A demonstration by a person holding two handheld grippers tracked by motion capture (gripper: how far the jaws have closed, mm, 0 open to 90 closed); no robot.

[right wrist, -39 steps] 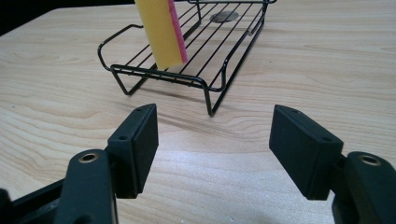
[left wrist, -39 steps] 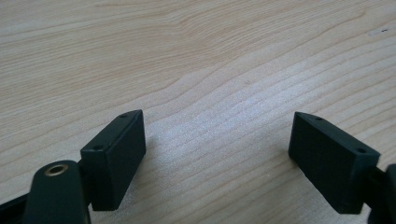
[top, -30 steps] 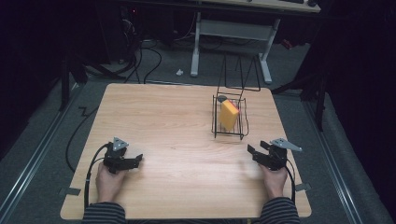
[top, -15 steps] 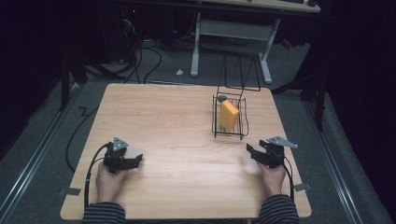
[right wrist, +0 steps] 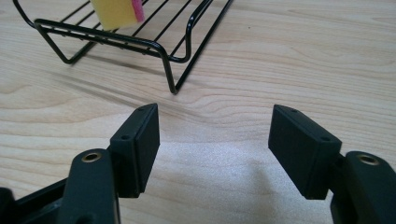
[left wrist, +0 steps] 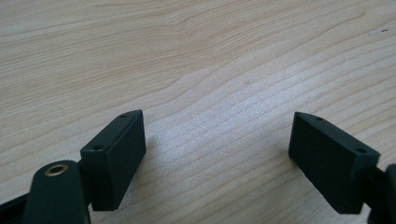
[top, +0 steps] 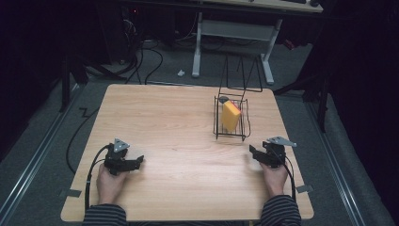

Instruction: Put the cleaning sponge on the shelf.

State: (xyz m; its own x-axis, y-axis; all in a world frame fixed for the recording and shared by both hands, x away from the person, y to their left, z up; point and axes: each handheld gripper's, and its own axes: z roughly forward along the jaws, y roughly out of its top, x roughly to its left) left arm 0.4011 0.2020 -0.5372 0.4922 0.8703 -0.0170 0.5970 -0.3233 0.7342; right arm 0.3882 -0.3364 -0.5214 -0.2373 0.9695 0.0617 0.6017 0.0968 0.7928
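Right claw [top: 254,154]: jaws apart, nothing between them; bare tabletop under the gap; held low over the near right part of the table [top: 179,122]
Left claw [top: 137,161]: jaws spread wide, nothing between them; wood grain alone in the gap [left wrist: 219,140]; near left part of the table, well apart from the right claw
Wire rack [top: 231,123]: black wire; just ahead of the right claw and slightly to its left in the high view; apart from it, not touching; in the right gripper view its near corner foot [right wrist: 172,86] stands close beyond the left jaw tip
Sponge [top: 230,116]: yellow block with a pink-red edge; stands tilted inside the rack; beyond the right claw, far across the table from the left claw; in the right gripper view its lower corner [right wrist: 114,13] shows at the top, behind the rack's front rail
Writing: no brand, label or lettering legible on the sponge, rack or claws
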